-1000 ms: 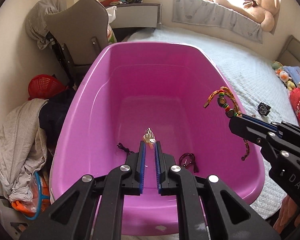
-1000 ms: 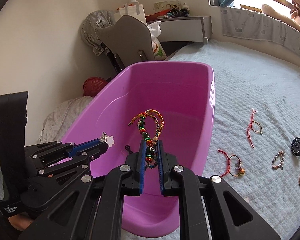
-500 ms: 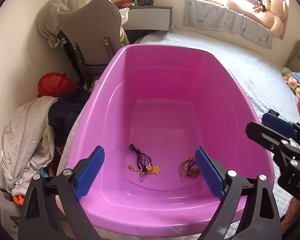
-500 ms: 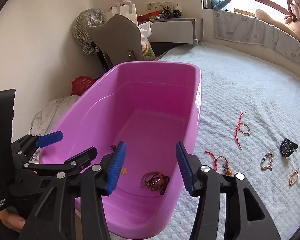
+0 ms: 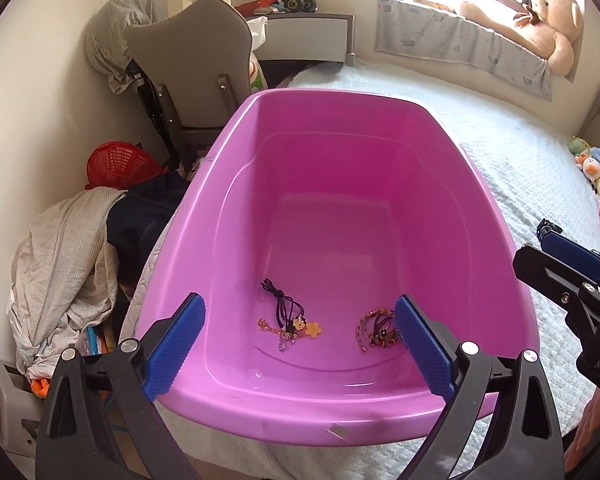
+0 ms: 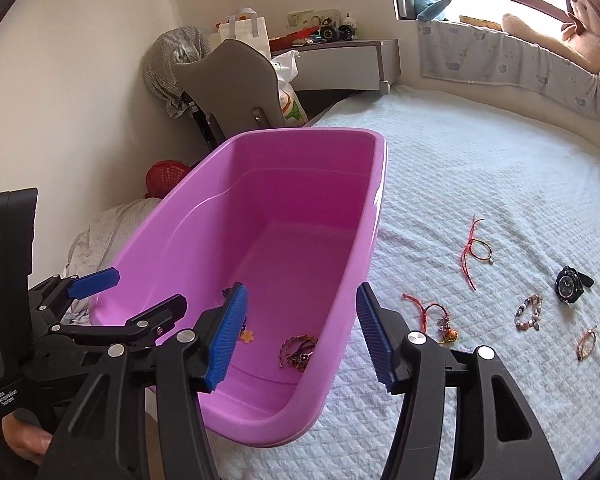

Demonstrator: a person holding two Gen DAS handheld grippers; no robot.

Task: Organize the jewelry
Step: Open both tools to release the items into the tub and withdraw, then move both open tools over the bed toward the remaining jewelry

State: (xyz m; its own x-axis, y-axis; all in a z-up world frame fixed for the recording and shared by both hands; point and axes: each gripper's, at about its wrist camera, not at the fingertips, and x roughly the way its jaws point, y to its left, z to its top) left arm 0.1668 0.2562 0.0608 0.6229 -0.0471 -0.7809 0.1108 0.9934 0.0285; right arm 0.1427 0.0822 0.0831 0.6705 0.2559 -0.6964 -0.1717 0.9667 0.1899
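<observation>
Jewelry is divided between two places. Inside the glossy pink plastic tub (image 5: pixel 340 208), on its floor at the near end, lie a dark corded necklace with orange flower charms (image 5: pixel 290 318) and, well apart from it, a coiled braided multicolour bracelet (image 5: pixel 376 326). On the white quilted bedspread (image 6: pixel 480 184) beside the tub remain a red cord bracelet (image 6: pixel 476 252), a red string bracelet with beads (image 6: pixel 434 314), a pale beaded bracelet (image 6: pixel 529 312), a thin pinkish bracelet (image 6: pixel 585 342) and a black wristwatch (image 6: pixel 569 284).

These pieces are judged light, limp and prone to snagging. A cord should be pinched where it lies bunched or at a bead cluster. The watch is stiffer; its strap beside the case is the likely hold.

The left gripper (image 5: pixel 300 344) hangs over the tub's near rim, its blue pads wide apart and empty. The right gripper (image 6: pixel 300 336) has just been opening; its pads stand apart with nothing between them, straddling the tub's side wall in that camera's view.
</observation>
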